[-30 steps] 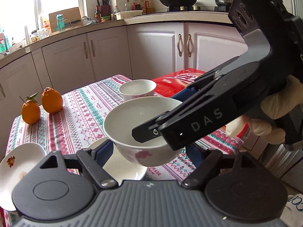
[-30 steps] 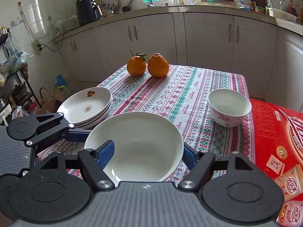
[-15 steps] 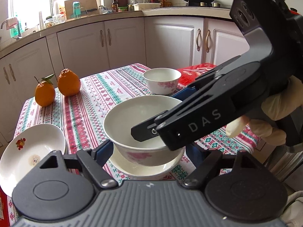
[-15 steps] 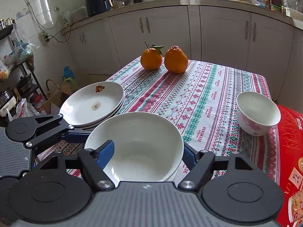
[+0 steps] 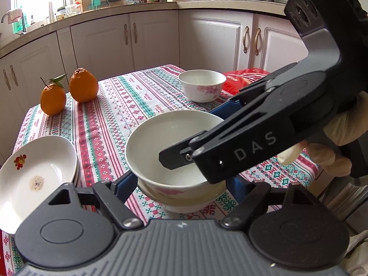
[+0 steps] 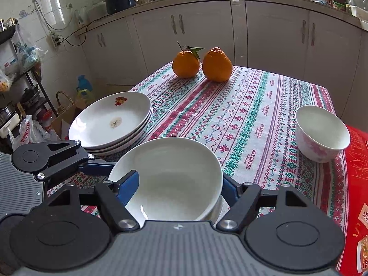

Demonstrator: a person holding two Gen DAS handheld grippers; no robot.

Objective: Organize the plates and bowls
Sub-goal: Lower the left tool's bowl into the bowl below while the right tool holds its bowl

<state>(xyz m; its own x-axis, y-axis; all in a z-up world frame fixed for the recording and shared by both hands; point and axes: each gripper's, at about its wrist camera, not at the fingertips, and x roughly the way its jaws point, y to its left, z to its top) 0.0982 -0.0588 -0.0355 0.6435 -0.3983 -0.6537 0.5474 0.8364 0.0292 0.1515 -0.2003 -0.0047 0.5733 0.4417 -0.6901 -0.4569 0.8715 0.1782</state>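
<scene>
You are at the nesting step. The left gripper (image 5: 181, 184) has its fingers closed across the sides of the held bowl (image 5: 170, 147), which sits low inside a second bowl (image 5: 184, 203) at the near centre of the table (image 5: 119, 105); only the lower bowl's rim shows. Whether the two are in full contact cannot be told. In the right wrist view, the right gripper (image 6: 179, 187) straddles the same bowl, one blue finger (image 6: 128, 185) over the rim and one outside it; whether it is clamped on the rim cannot be told.

Next move, as judged: confirm that the held bowl is seated level, release both grippers, withdraw upward, then fetch the loose bowl (image 6: 322, 133) at the far right, beside the red box (image 6: 356, 184), and add it to the stack. Avoid lateral drag during release; it could tip the stack.

Count:
- Bowls: three (two nested, one loose).
- Plates: one plate stack (image 6: 112, 124) at the near left, apparently three.
- Oranges (image 6: 202, 64): two, at the far left.
</scene>
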